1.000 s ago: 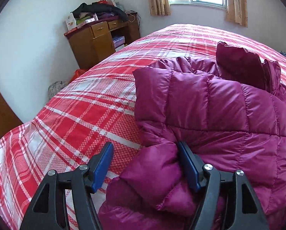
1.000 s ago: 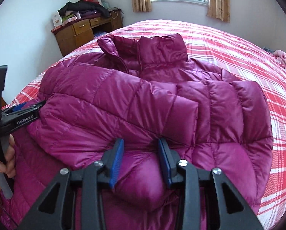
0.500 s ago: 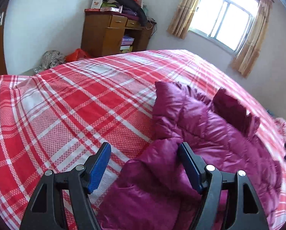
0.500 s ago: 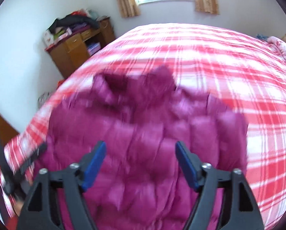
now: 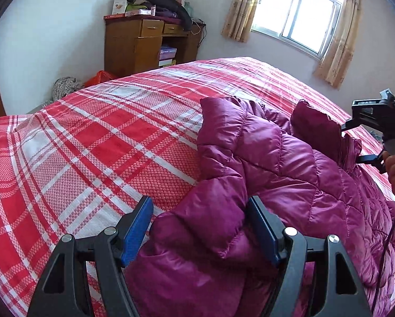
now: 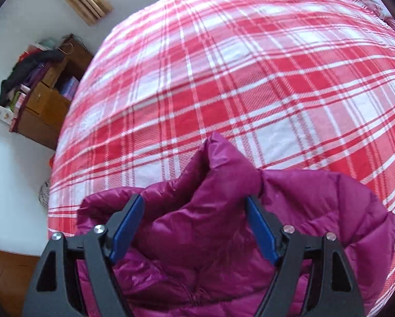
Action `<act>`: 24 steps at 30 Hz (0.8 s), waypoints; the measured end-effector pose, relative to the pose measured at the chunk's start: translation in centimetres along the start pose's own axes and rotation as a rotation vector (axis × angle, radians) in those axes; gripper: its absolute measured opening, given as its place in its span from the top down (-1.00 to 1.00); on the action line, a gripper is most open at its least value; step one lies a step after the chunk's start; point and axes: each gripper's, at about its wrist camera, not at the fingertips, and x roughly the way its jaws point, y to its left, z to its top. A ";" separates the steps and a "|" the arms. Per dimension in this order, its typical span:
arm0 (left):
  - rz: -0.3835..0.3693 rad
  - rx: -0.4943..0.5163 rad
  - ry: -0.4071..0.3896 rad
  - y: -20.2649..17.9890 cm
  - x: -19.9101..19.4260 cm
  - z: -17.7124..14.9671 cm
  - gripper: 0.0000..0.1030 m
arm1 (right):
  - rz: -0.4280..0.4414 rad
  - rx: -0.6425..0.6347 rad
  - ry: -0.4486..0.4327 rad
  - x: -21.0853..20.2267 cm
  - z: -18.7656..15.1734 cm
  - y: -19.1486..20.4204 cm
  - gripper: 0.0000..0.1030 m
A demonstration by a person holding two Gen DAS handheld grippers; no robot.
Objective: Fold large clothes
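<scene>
A magenta quilted puffer jacket [image 5: 290, 163] lies on a bed with a red and white plaid cover [image 5: 105, 145]. My left gripper [image 5: 201, 224] is open, its blue pads on either side of a folded sleeve or hem bulge at the jacket's near edge. My right gripper [image 6: 194, 224] is open over the jacket's collar end [image 6: 218, 174], with the raised collar between its pads. The right gripper [image 5: 374, 129] and the hand holding it also show at the right edge of the left wrist view, above the collar.
A wooden desk [image 5: 144, 45] piled with clothes and boxes stands against the far wall left of the bed; it also shows in the right wrist view [image 6: 41, 105]. A curtained window [image 5: 298, 13] is behind the bed. Bags [image 5: 65, 87] lie on the floor.
My right gripper has opened, let go of the jacket and moved from its lower part to over the collar. My left gripper stays open at the near edge, its view swung left.
</scene>
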 end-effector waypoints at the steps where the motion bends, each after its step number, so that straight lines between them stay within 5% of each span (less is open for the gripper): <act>1: 0.000 0.000 0.000 0.0 0.0 0.0 -0.44 | -0.006 -0.011 0.009 0.3 0.0 0.2 -0.56; 4: 0.002 0.002 0.004 -0.2 0.2 0.1 -0.44 | -0.037 -0.061 0.028 0.3 -0.6 0.1 -0.53; 7: 0.004 0.006 0.005 -0.3 0.3 0.1 -0.45 | -0.027 -0.102 0.035 -0.7 -1.5 -0.8 -0.29; 9: 0.001 0.003 0.005 -0.3 0.4 0.1 -0.45 | -0.030 -0.131 0.024 -1.9 -2.1 -1.7 0.32; 12: -0.003 0.000 0.005 -0.3 0.4 0.1 -0.45 | -0.059 -0.173 0.030 -2.9 -3.0 -3.4 0.67; 17: 0.005 0.010 0.010 -0.4 0.4 0.2 -0.46 | -0.138 -0.187 0.052 -1.4 -4.6 -7.6 0.79; 21: -0.017 0.054 0.026 -1.1 -0.6 1.3 -0.45 | -0.070 -0.206 -0.080 -1.3 -6.3 -9.7 1.00; 24: -0.078 0.048 -0.047 -2.2 -3.6 4.2 -0.46 | -0.107 -0.303 -0.198 -1.4 -8.1 -9.1 1.00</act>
